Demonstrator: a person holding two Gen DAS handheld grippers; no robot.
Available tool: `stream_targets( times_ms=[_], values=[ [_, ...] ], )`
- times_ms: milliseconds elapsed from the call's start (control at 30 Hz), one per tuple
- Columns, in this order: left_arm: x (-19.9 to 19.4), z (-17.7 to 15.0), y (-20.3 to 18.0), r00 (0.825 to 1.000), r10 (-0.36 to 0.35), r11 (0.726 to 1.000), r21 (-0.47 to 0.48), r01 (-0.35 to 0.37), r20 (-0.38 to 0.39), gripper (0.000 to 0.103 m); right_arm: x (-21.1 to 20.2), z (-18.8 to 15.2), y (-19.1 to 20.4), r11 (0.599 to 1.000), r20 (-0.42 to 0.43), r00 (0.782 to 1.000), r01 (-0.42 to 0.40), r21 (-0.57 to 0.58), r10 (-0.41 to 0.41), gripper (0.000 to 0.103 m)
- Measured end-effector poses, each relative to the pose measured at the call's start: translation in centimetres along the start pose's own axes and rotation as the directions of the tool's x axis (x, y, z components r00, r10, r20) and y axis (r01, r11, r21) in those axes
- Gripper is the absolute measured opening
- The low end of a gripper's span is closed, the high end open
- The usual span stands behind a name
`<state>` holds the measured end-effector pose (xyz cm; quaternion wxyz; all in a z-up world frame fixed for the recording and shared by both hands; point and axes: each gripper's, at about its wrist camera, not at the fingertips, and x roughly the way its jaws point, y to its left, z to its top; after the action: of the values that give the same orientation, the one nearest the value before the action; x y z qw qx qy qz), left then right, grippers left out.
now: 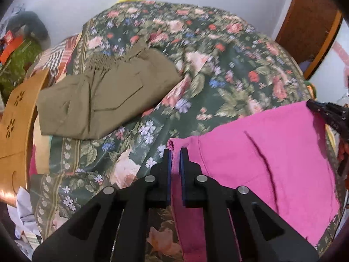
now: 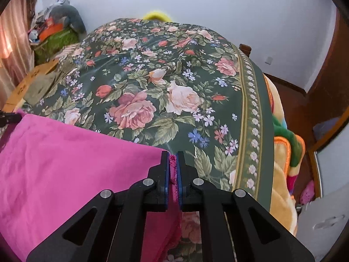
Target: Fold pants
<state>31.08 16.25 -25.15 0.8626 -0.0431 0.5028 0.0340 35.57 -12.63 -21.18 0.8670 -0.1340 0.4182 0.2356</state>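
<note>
Pink pants (image 1: 257, 152) hang stretched between my two grippers above a bed with a green floral cover (image 1: 218, 65). My left gripper (image 1: 175, 152) is shut on the left edge of the pink fabric. My right gripper (image 2: 172, 156) is shut on the right edge of the pink pants (image 2: 65, 163). The right gripper's tip also shows in the left wrist view (image 1: 327, 111) at the far corner of the cloth. The left gripper's tip shows at the left edge of the right wrist view (image 2: 8, 118).
Folded olive-khaki pants (image 1: 102, 93) lie on the floral cover (image 2: 174, 76) to the left. A wooden board with flower cutouts (image 1: 15, 120) stands at the bed's left side. A wooden door (image 1: 309, 21) is at the right. Clutter (image 2: 54, 28) sits in the far left corner.
</note>
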Motion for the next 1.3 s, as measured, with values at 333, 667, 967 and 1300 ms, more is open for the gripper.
stream_targets(
  times_ms=[333,667,967,1300],
  values=[
    [-6.1,0.1,-0.3,0.99,0.092,0.994,0.055,-0.098,0.107,0.046,-4.6,0.3,1.3,0.998,0.017,0.998,0.054,-0.01,-0.054,0.078],
    [-12.7,-5.1,-2.1,0.992,0.027,1.0,-0.006,-0.027,0.125,0.092,-13.5,-2.3,6.6,0.997,0.101,0.992,-0.065,-0.051,0.069,0.078],
    [-13.3,-11.0,-3.2,0.997,-0.064,0.992,-0.106,0.069,0.052,0.092,-13.6,-7.1,11.3,0.982,0.058,0.98,-0.186,-0.04,0.188,0.079],
    [-11.1,-14.0,-4.4,0.972,-0.234,0.943,-0.252,0.218,-0.035,0.092,-8.1,-10.7,9.9,0.973,-0.105,0.971,-0.205,0.104,0.216,0.078]
  ],
)
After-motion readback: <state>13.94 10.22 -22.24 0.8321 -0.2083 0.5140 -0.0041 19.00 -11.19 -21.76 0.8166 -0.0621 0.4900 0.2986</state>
